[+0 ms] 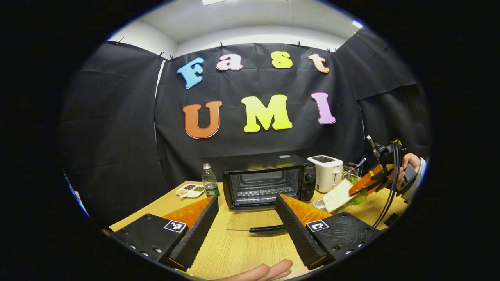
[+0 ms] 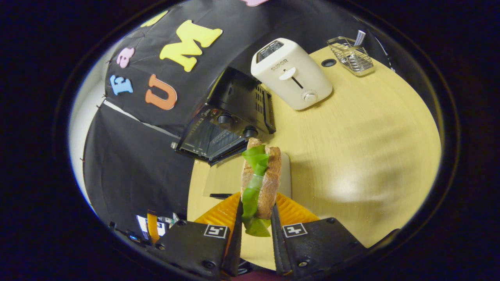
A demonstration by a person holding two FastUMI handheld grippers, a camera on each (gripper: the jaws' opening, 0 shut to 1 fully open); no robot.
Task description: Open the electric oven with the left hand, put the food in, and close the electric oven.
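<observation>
Counter holds one oven, door down; one toaster beside it. Your right tongs clamp one sandwich; left tongs apart.

Black oven, white toaster

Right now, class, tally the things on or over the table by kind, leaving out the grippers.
Appliances: 2, oven and toaster
Food: 2, sandwich and snack dish
Bottles: 1, bottle
Wire baskets: 1, basket
Trays: 1, tray
Total: 7
</observation>
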